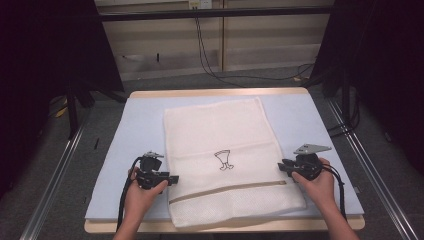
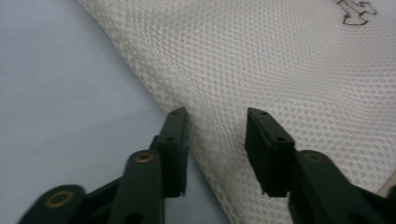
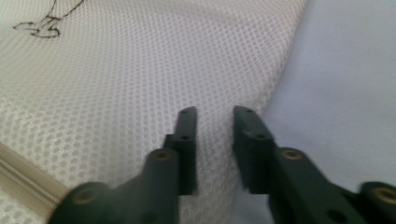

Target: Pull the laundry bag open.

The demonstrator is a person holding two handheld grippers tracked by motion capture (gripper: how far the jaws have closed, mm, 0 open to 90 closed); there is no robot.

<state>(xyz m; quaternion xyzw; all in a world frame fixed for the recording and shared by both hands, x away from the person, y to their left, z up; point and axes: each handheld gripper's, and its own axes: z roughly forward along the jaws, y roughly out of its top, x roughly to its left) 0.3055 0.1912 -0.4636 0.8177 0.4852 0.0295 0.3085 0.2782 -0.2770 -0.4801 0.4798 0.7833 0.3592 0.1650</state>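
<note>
A white mesh laundry bag (image 1: 220, 130) lies flat on the pale blue mat (image 1: 135, 135), with a small black drawing (image 1: 223, 160) at its middle and a beige zip (image 1: 227, 192) across its near end. My left gripper (image 1: 172, 178) is at the bag's left edge. In the left gripper view the jaws (image 2: 217, 114) straddle that edge of the mesh (image 2: 280, 70) with a clear gap. My right gripper (image 1: 280, 166) is at the bag's right edge. In the right gripper view its jaws (image 3: 215, 112) stand close together with the mesh (image 3: 140, 70) between them.
The mat covers a wooden table (image 1: 215, 93) with bare mat on both sides of the bag. Metal rails (image 1: 55, 170) run along the floor left and right. Cables (image 1: 210, 65) trail on the floor beyond the far edge.
</note>
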